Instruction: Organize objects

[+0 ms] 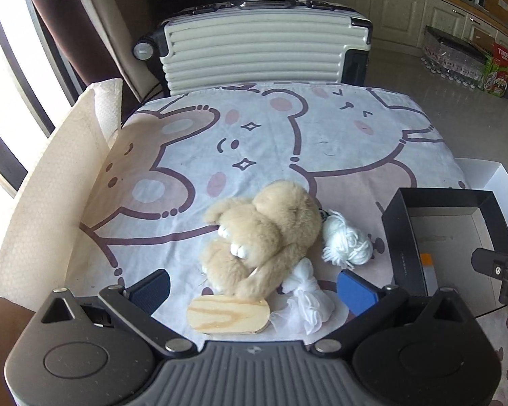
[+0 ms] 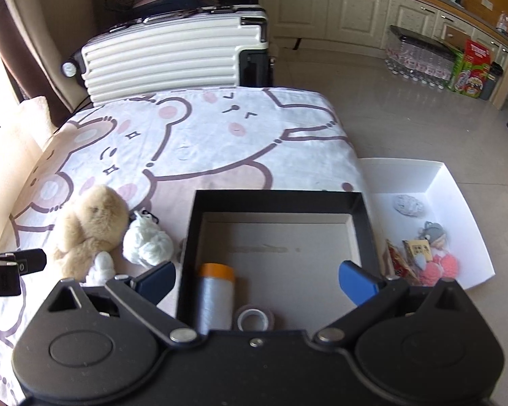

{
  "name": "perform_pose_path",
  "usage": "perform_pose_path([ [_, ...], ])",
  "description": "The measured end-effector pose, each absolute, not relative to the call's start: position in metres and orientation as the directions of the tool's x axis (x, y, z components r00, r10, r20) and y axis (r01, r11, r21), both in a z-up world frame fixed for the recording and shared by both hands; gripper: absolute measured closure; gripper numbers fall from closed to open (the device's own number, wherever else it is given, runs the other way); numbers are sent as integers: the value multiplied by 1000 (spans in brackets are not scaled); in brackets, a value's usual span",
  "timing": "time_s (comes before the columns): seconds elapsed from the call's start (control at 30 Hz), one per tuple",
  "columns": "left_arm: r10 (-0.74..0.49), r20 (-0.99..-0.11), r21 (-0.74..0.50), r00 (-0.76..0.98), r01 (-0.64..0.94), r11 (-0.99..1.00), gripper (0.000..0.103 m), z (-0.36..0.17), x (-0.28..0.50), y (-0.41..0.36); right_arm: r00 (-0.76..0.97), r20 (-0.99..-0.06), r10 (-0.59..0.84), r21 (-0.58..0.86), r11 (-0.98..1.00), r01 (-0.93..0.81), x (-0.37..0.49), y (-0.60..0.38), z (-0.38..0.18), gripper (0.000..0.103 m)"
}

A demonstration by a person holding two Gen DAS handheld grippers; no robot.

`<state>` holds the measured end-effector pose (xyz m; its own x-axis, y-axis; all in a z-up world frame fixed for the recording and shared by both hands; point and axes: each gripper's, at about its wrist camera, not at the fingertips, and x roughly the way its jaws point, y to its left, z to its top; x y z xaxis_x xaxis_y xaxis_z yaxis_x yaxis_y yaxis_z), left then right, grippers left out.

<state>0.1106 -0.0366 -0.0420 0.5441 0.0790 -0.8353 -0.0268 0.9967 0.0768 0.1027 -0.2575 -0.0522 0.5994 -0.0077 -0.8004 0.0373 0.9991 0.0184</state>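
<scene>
A tan plush bear lies on the bear-print cloth, with a white yarn ball, a white fabric bundle and an oval wooden block beside it. My left gripper is open and empty, its jaws either side of the block and bundle. My right gripper is open and empty above the black box, which holds a grey cylinder with an orange cap and a tape roll. The bear and the yarn ball lie left of the box.
A white tray right of the black box holds a grey ball, pink pompoms and small trinkets. A white suitcase stands behind the table. A paper-towel sheet lines the left edge. Floor and cabinets lie to the right.
</scene>
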Motion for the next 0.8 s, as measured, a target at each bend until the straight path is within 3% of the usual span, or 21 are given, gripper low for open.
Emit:
perform_pose_path([
  [0.8, 97, -847, 56, 523, -94, 994, 0, -46, 107, 12, 607, -792, 63, 37, 998, -55, 119, -203, -54, 0],
])
